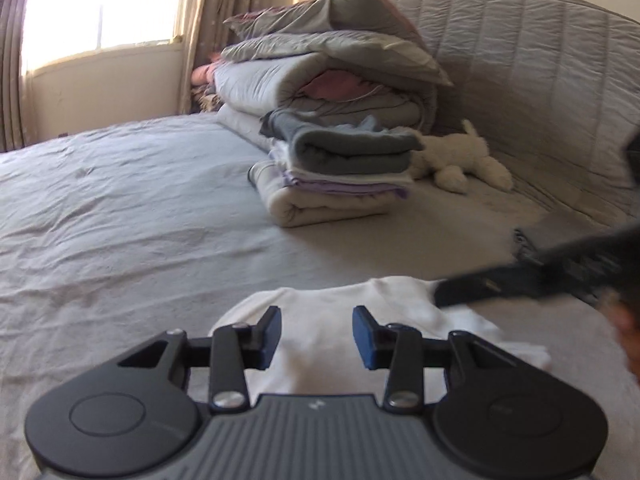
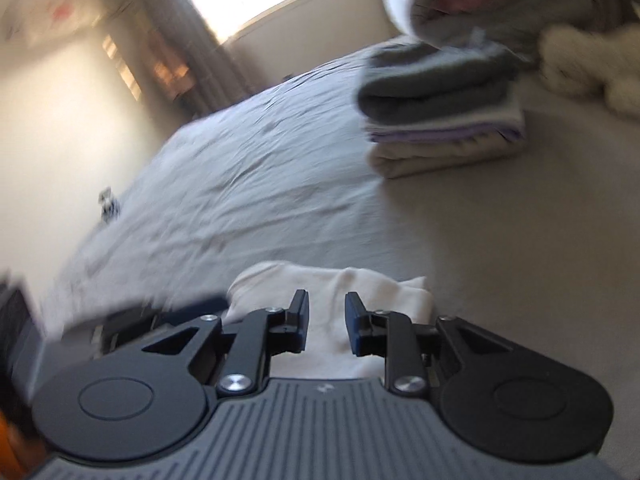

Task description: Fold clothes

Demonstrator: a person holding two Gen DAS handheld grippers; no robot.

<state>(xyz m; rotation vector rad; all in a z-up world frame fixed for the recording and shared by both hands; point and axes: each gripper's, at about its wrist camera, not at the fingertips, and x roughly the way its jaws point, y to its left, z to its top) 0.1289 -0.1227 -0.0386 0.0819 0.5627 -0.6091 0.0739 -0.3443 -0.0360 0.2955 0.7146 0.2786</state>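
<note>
A small white garment [image 1: 344, 312] lies crumpled on the grey bed sheet [image 1: 120, 208], close in front of both grippers. My left gripper [image 1: 317, 334] hovers over its near edge, open, with nothing between the blue pads. The right gripper's dark finger [image 1: 520, 280] reaches in from the right, its tip at the cloth's right side. In the blurred right wrist view the same white garment [image 2: 332, 292] sits under my right gripper [image 2: 327, 322], which is open with a narrower gap and holds nothing.
A stack of folded clothes [image 1: 340, 172] sits further up the bed, grey on top, and appears blurred as the same folded stack [image 2: 440, 112] in the right wrist view. Behind it rise piled quilts [image 1: 328, 68]. A white plush toy [image 1: 460, 160] lies by the padded headboard [image 1: 540, 60]. A window [image 1: 104, 4] is at the left.
</note>
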